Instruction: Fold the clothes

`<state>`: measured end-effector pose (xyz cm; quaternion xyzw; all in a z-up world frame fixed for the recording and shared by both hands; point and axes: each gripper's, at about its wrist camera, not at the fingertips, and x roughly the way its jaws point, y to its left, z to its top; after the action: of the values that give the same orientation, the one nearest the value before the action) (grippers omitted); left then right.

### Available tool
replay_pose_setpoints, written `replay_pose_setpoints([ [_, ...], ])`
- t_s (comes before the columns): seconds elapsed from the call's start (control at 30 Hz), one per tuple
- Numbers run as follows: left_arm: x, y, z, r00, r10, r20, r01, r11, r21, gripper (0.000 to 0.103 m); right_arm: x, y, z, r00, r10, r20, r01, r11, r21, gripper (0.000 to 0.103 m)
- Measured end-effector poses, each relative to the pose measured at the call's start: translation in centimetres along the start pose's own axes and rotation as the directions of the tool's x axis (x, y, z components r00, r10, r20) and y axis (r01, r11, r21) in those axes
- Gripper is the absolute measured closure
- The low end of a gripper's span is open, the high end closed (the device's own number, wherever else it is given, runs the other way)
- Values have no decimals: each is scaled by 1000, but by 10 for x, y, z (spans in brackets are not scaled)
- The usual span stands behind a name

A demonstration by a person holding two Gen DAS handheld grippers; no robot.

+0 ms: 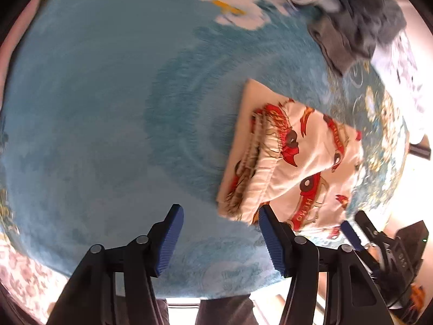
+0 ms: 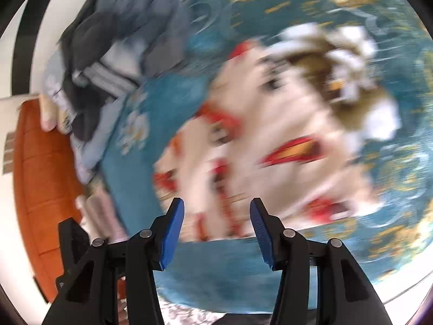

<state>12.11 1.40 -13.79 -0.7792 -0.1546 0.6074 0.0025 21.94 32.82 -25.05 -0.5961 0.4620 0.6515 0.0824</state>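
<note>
A cream garment printed with red cars (image 1: pixel 297 157) lies folded on the teal blanket (image 1: pixel 108 108), its elastic waistband turned toward the left. My left gripper (image 1: pixel 219 211) hovers open over the blanket at the garment's near left corner, with nothing between its fingers. Its right fingertip (image 1: pixel 266 216) is close to the cloth's edge. The right wrist view is blurred. There the same garment (image 2: pixel 284 124) spreads out just beyond my right gripper (image 2: pixel 217 203), which stands open above its near edge. The right gripper's blue pad (image 1: pixel 351 233) also shows at the garment's near right side.
A heap of grey and dark clothes (image 1: pixel 357 19) sits at the far right of the blanket, seen too in the right wrist view (image 2: pixel 121 40). An orange cushion (image 2: pixel 35 176) lies off the blanket's edge. White flowers (image 1: pixel 216 0) are printed on the far part of the blanket.
</note>
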Motion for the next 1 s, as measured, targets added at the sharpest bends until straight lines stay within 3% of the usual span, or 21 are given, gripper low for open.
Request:
replay_pose_setpoints([
  [0.13, 19, -19, 7, 996, 93, 3, -93, 994, 63, 41, -15, -36, 10, 998, -60, 15, 59, 997, 52, 49],
  [0.23, 29, -28, 13, 988, 157, 14, -158, 983, 92, 41, -17, -44, 16, 996, -86, 3, 86, 996, 23, 49],
  [0.33, 14, -38, 13, 988, 121, 91, -129, 987, 91, 41, -17, -35, 20, 998, -70, 0, 70, 997, -40, 49],
  [0.47, -8, -68, 3, 985, 11, 173, -47, 977, 206, 41, -13, -12, 21, 999, -37, -18, 33, 987, -154, 49],
  [0.6, 15, -89, -5, 994, 12, 108, -47, 944, 325, 41, 6, 1, 19, 996, -63, -66, 47, 972, -231, 49],
  [0.77, 40, -84, -5, 996, 50, 80, -76, 928, 365, 41, 17, -6, 20, 991, -99, -86, 74, 964, -255, 49],
  [0.9, 47, -94, 0, 996, 72, 50, -86, 907, 412, 35, 30, -33, 20, 982, -136, -128, 109, 974, -200, 49],
  [1.0, 43, -94, -1, 997, 63, 37, -72, 914, 399, 34, 37, -43, 23, 982, -105, -155, 85, 988, -131, 49],
])
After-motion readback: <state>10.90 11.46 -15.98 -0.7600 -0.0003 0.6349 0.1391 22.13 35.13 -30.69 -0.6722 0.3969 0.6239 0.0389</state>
